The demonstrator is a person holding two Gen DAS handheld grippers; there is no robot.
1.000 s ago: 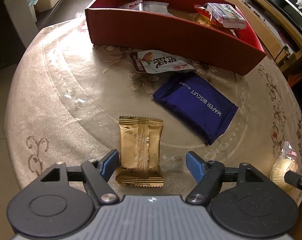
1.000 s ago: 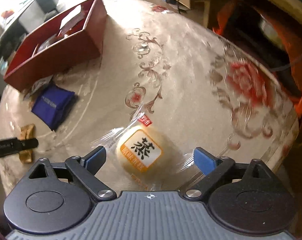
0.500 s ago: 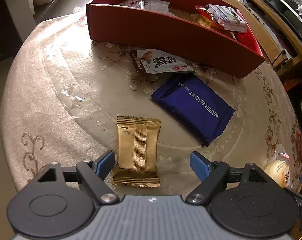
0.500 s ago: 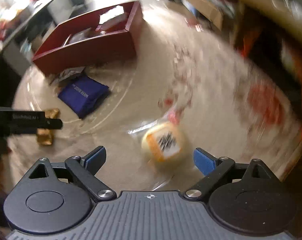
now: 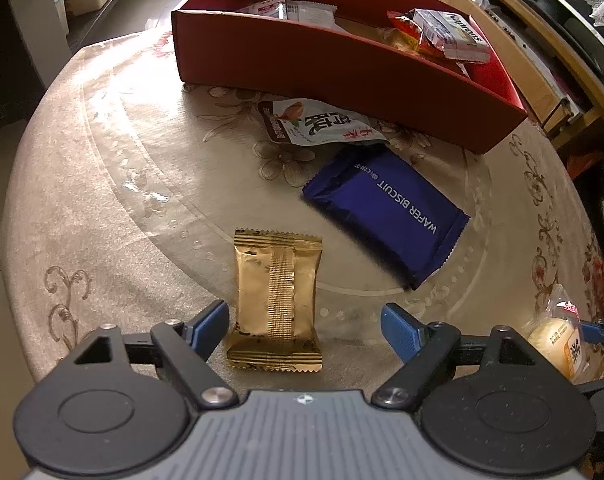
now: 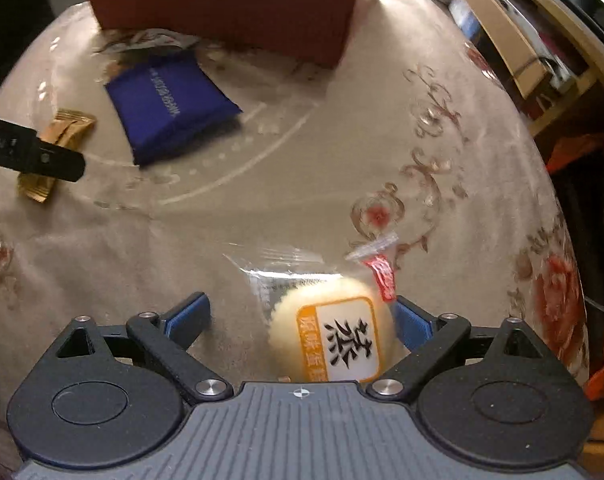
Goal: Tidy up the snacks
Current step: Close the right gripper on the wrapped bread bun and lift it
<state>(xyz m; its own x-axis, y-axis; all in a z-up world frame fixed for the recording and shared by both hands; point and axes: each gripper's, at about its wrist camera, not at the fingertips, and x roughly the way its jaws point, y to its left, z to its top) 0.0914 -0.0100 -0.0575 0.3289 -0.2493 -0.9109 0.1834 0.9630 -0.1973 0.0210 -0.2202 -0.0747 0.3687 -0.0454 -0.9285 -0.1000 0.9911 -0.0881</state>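
Observation:
A gold snack packet (image 5: 277, 300) lies on the table between the open fingers of my left gripper (image 5: 304, 322), close to the left fingertip. A blue wafer biscuit pack (image 5: 386, 210) and a white snack pouch (image 5: 322, 123) lie beyond it, in front of the red box (image 5: 322, 60) that holds several snacks. My right gripper (image 6: 302, 318) is open around a round cream cake in clear wrap (image 6: 334, 336), which sits against the right fingertip. The cake also shows in the left wrist view (image 5: 558, 340).
The round table (image 5: 101, 184) has a beige floral cloth; its edge curves close on the left and right. A wooden shelf unit (image 6: 514, 40) stands behind the table on the right. The left gripper's finger (image 6: 33, 152) shows at the left of the right wrist view.
My right gripper swung left to face the red box and now has the cake close to its right finger. My left gripper pulled back slightly; the gold packet stays between its fingers.

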